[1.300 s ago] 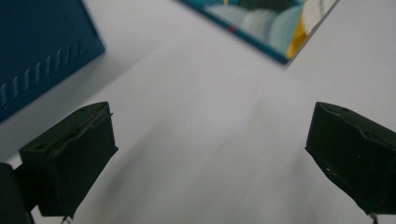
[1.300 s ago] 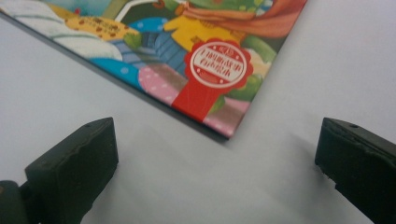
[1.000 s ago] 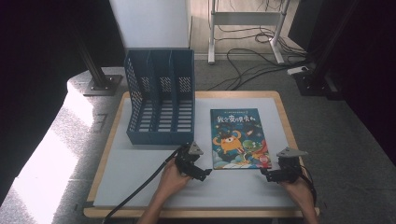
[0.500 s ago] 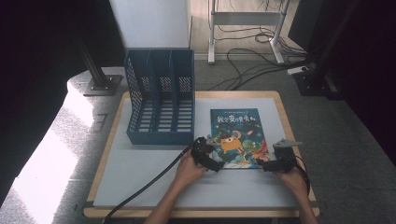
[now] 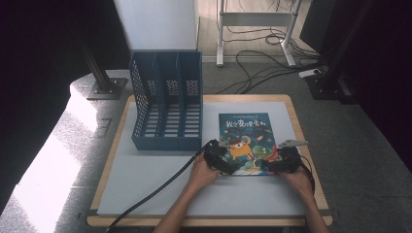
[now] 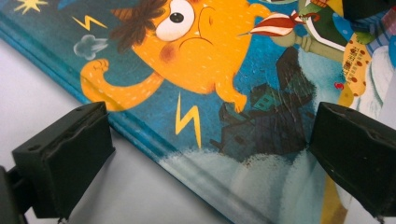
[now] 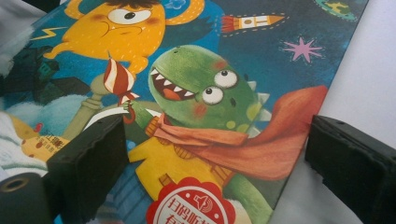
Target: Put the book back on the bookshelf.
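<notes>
A picture book (image 5: 244, 141) with a teal cover, an orange monster and a green dinosaur lies flat on the white tabletop (image 5: 145, 179), right of centre. My left gripper (image 5: 223, 155) sits low at the book's near left corner. It is open, one jaw over the bare table and the other over the cover (image 6: 196, 70), with the spine edge between them. At the near right corner my right gripper (image 5: 278, 155) is open too. Its jaws straddle the book's right edge (image 7: 201, 93), and neither jaw presses on anything.
A blue three-slot file rack (image 5: 167, 109) stands on the table to the left of the book, its slots facing me. The left gripper's black cable (image 5: 160, 187) trails toward the near table edge. Beyond the table are floor cables and a metal stand.
My left gripper has slid right from beside the book onto its near left corner. The right gripper has edged in over the near right corner. The book has not moved.
</notes>
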### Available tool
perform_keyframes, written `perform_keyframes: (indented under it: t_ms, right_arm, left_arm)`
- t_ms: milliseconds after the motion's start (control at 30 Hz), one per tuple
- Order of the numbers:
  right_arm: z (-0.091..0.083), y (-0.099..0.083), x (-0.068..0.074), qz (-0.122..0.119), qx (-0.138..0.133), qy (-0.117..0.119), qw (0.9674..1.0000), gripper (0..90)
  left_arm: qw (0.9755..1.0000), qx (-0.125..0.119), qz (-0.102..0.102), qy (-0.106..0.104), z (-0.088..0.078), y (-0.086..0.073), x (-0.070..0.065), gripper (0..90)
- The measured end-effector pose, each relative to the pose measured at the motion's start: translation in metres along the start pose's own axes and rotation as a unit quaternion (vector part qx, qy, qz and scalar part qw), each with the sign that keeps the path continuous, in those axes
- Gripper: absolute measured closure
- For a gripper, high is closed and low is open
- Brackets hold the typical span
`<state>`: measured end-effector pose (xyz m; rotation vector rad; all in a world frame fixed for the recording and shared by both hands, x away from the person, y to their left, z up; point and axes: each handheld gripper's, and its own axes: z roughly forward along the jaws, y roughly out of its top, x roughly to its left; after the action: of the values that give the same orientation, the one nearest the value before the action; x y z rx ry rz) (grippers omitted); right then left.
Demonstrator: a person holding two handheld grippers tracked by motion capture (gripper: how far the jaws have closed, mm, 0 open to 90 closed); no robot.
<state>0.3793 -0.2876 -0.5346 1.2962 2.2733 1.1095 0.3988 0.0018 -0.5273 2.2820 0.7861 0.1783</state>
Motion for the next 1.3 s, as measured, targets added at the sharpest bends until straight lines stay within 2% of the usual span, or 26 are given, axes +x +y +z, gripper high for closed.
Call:
perform_keyframes:
  t_ms: [333, 500, 767, 867, 900, 967, 1033, 1067, 1167, 1233, 1267, 1300]
  right_arm:
    - [-0.009, -0.008, 0.008, 0.016, -0.001, 0.008, 0.9998, 4.1]
    - [-0.016, -0.016, 0.018, 0.002, 0.002, 0.000, 1.0000, 4.2]
    - [-0.033, -0.033, 0.032, -0.005, 0.002, 0.007, 1.0000, 4.4]
    - [-0.042, -0.042, 0.041, -0.012, 0.004, 0.010, 0.9999, 4.3]
    - [-0.042, -0.042, 0.041, -0.012, 0.004, 0.010, 0.9999, 4.3]
    - [-0.048, -0.049, 0.046, -0.016, 0.006, 0.012, 0.9998, 4.2]
    - [-0.052, -0.052, 0.050, -0.018, 0.009, 0.012, 0.9997, 3.8]
    - [-0.055, -0.055, 0.052, -0.020, 0.011, 0.013, 0.9996, 3.7]
    - [-0.058, -0.057, 0.054, -0.023, 0.011, 0.014, 0.9996, 3.7]
    - [-0.058, -0.058, 0.054, -0.024, 0.009, 0.016, 0.9995, 2.6]
    - [-0.058, -0.058, 0.054, -0.026, 0.010, 0.017, 0.9995, 1.9]
    - [-0.058, -0.058, 0.054, -0.026, 0.010, 0.017, 0.9995, 1.9]
  left_arm:
    - [0.9999, 0.010, -0.006, 0.006, -0.004, -0.004, -0.013, 0.0]
    - [0.9999, 0.012, -0.002, 0.002, -0.008, -0.009, -0.020, 0.0]
    - [0.9999, 0.011, 0.006, -0.004, -0.020, -0.025, -0.042, 0.0]
    - [0.9998, 0.015, 0.012, -0.010, -0.027, -0.034, -0.054, 0.0]
    - [0.9998, 0.015, 0.012, -0.010, -0.027, -0.034, -0.054, 0.0]
    - [0.9997, 0.018, 0.014, -0.010, -0.031, -0.040, -0.065, 0.0]
    - [0.9997, 0.018, 0.014, -0.011, -0.033, -0.042, -0.068, 0.0]
    - [0.9997, 0.018, 0.016, -0.011, -0.036, -0.046, -0.076, 0.0]
    - [0.9997, 0.017, 0.017, -0.011, -0.037, -0.048, -0.079, 0.0]
    - [0.9994, 0.018, 0.025, -0.018, -0.038, -0.049, -0.077, 0.0]
    - [0.9985, 0.018, 0.043, -0.028, -0.039, -0.049, -0.074, 0.0]
    - [0.9985, 0.018, 0.043, -0.028, -0.039, -0.049, -0.074, 0.0]
